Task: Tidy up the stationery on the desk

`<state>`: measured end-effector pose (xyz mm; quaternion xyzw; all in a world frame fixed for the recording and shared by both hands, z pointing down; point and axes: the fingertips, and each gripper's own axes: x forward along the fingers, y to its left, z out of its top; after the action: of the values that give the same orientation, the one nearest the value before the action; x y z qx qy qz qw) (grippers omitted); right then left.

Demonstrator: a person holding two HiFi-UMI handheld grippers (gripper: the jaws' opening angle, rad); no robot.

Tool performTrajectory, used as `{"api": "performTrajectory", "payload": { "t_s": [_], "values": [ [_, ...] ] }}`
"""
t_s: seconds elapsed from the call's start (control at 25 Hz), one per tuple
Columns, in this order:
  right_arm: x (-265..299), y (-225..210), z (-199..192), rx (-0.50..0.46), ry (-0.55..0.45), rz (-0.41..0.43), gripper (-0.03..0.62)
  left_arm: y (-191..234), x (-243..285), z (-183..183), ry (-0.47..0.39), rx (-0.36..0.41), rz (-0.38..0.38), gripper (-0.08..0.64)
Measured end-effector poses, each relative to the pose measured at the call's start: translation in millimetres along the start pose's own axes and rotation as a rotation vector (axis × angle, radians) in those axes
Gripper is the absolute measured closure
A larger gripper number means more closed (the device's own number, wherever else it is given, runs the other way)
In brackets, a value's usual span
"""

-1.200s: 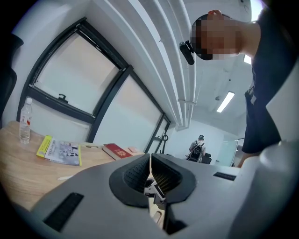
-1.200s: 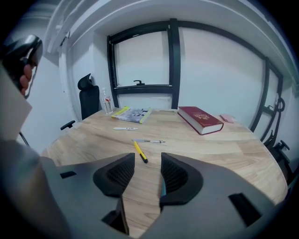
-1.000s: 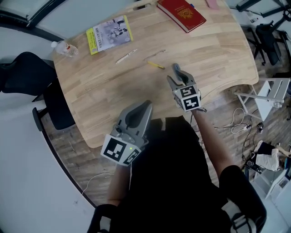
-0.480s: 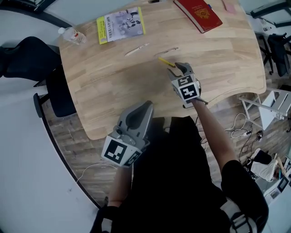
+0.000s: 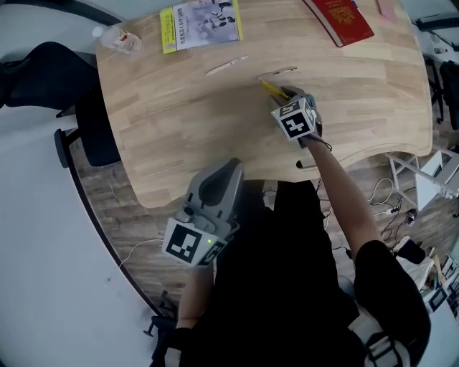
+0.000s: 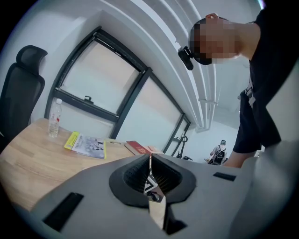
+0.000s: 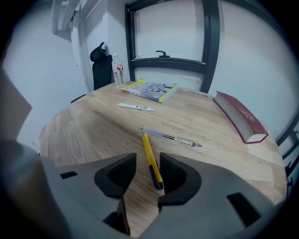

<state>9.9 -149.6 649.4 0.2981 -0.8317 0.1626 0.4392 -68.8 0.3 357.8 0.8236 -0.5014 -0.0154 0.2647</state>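
Observation:
A yellow pen point(image 5: 270, 87) with a dark end lies on the wooden desk point(image 5: 179, 136). My right gripper point(image 5: 288, 95) is open and low over it. In the right gripper view the pen's point(image 7: 150, 158) dark end lies on the wood between the jaws of the right gripper point(image 7: 148, 167), and neither pad touches it. Just beyond lie a clear pen point(image 7: 172, 137) and a white pen point(image 7: 135, 107). My left gripper point(image 5: 218, 179) hangs off the desk's near edge, close to my body. Seen from its own camera, the left gripper point(image 6: 150, 170) is shut and holds nothing.
A yellow-edged book point(image 5: 201, 21) and a water bottle point(image 5: 118, 39) lie at the far left of the desk. A red book point(image 5: 341, 20) lies at the far right. A black chair point(image 5: 43, 72) stands beside the desk's left edge. Cables lie on the floor at right.
My right gripper has travelled forward across the desk and now straddles the yellow pen's near end. The left gripper has stayed where it was, shut.

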Motion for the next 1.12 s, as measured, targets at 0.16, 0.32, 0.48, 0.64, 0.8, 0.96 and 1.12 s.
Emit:
{"api": "performTrajectory", "payload": {
  "t_s": [0.16,0.32,0.48,0.64,0.8,0.96,1.12],
  "values": [
    [9.4,-0.7,-7.0,0.005,0.027,0.001,0.445,-0.9,3.4,-4.5,0.005,-0.018,0.016,0.522],
    [10.3,1.2,-8.4,0.0,0.029,-0.006,0.503,-4.5,6.5,-5.7,0.004,-0.021,0.009,0.522],
    [10.3,4.0,-9.3,-0.005,0.023,-0.02,0.526,-9.2,8.6,-5.7,0.005,-0.008,-0.004,0.522],
    [10.7,2.7,-9.3,0.03,-0.005,-0.012,0.528,-11.6,9.5,-7.6,0.013,0.009,-0.009,0.522],
    [8.9,2.5,-10.1,0.055,-0.004,-0.02,0.528,-18.3,10.8,-3.0,0.005,0.011,-0.028,0.522],
    [-11.5,3.6,-4.6,0.09,-0.028,-0.049,0.528,-21.9,5.1,3.0,-0.005,0.03,-0.053,0.522],
    [-45.0,7.8,-1.8,0.17,-0.073,-0.083,0.528,-27.1,0.4,11.3,-0.024,0.043,-0.089,0.522]
  ]
}}
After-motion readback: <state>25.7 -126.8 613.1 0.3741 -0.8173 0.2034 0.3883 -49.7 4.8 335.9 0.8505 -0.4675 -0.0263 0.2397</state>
